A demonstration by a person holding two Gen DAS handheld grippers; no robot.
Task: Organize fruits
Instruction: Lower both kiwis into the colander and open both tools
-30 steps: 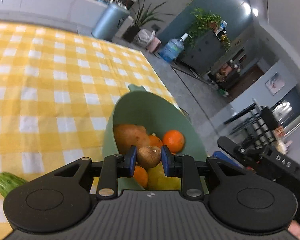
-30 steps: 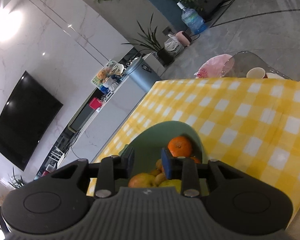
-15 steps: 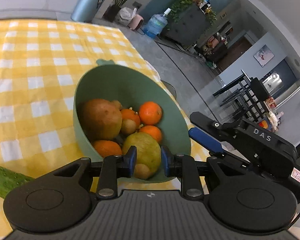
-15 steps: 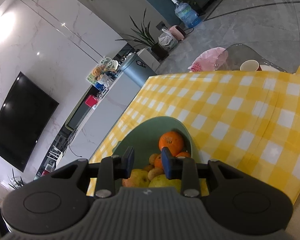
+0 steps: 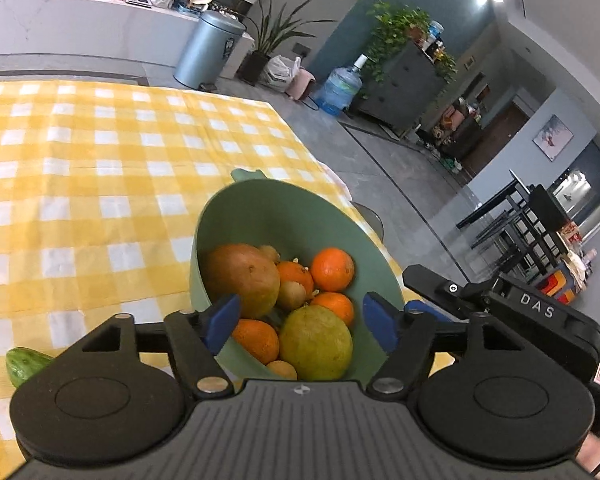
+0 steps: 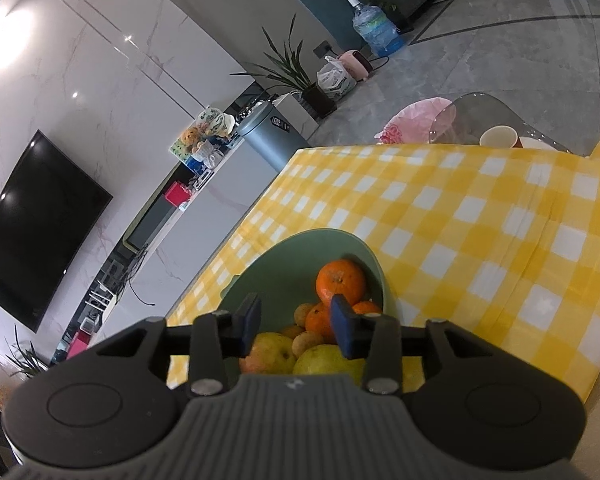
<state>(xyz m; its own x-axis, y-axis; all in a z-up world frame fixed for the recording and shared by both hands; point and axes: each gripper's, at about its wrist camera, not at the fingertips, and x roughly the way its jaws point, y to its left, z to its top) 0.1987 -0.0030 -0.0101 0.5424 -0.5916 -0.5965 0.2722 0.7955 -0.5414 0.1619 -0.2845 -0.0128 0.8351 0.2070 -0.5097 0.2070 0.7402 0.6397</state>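
Yellow-checked cloth covers the desk (image 5: 100,168), where fruit is gathered in a green bowl (image 5: 284,216). Above it the left hand-held gripper (image 5: 300,318) is opening wide, empty; the right hand-held gripper (image 6: 296,324) is opening slightly, nothing held.

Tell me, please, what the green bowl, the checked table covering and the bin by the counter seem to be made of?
The bowl looks like matte plastic: even sage colour, thin moulded rim, soft dull sheen, though glazed ceramic can't be ruled out. The covering appears to be thin cloth or paper, since it shows fold creases and small wrinkles. The bin seems brushed or painted metal, with a smooth grey-blue sheen.
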